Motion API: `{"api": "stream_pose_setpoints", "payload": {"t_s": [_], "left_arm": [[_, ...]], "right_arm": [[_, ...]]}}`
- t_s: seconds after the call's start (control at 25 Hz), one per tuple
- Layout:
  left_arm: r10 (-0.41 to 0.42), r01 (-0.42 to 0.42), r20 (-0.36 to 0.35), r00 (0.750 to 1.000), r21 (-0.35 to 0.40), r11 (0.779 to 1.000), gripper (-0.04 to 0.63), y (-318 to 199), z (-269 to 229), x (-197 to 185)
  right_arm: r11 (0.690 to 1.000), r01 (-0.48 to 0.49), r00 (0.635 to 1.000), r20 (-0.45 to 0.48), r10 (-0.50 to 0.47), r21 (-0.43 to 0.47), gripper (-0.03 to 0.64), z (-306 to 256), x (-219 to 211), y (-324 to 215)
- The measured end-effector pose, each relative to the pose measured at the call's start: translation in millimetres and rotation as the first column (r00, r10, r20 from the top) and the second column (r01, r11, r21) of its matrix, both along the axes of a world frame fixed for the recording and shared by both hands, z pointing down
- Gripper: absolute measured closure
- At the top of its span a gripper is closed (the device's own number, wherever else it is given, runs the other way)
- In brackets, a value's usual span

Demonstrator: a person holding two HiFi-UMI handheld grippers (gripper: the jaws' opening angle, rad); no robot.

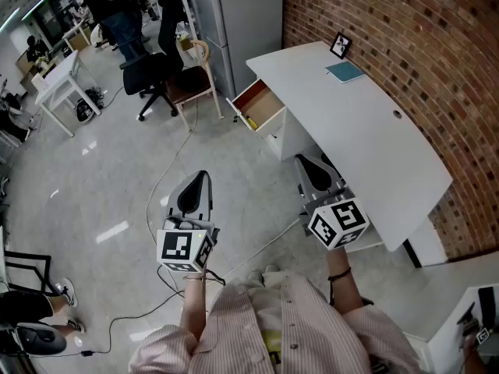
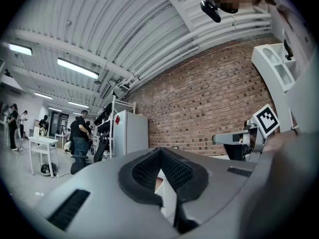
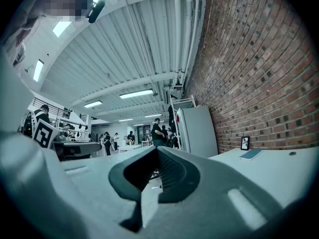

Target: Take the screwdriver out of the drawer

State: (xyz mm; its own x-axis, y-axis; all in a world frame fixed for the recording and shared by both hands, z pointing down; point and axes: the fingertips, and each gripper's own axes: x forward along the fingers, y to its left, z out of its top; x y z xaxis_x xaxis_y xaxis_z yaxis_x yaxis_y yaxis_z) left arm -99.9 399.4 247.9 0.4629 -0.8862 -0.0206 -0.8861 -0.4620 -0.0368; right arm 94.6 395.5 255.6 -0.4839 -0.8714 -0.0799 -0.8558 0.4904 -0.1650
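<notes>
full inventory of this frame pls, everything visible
desk: 1, white, along the brick wall
drawer: 1, wood inside, pulled open at the desk's far end
screwdriver: 1, yellow, in the drawer, small in view
picture frame: 1, black, desk's far corner
notebook: 1, teal, flat on the desk near the frame
office chair: 1, black, on the floor beyond the drawer
wooden chair: 1, pale frame, dark seat, beside the office chair
fridge: 1, white, past the desk
table: 1, white, far left
cable: 1, pale, across the floor
people: several, background
left gripper: grey, shut, empty
right gripper: grey, shut, empty
</notes>
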Motion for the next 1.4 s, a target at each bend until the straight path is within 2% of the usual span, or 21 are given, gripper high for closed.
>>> {"api": "stream_pose_setpoints", "payload": {"t_s": [0.44,0.72,0.92,1.4], "left_arm": [[-0.020,0.020,0.005,1.000,-0.016,1.000,0.595,-9,8,3],[-0.037,0.037,0.000,0.999,-0.036,0.999,0.595,-15,17,9],[-0.044,0.044,-0.001,0.999,-0.049,0.998,0.595,-20,25,17],[-0.083,0.082,-0.009,0.997,-0.096,0.992,0.595,-61,39,12]], "right_arm": [[1.000,-0.025,1.000,0.017,0.025,0.003,0.612,6,21,-10],[0.999,-0.035,0.999,0.015,0.035,-0.040,0.612,21,32,-24],[0.997,-0.030,1.000,0.002,0.030,-0.067,0.588,36,39,-38],[0.991,-0.012,1.000,0.006,0.013,-0.134,0.471,59,38,-89]]}}
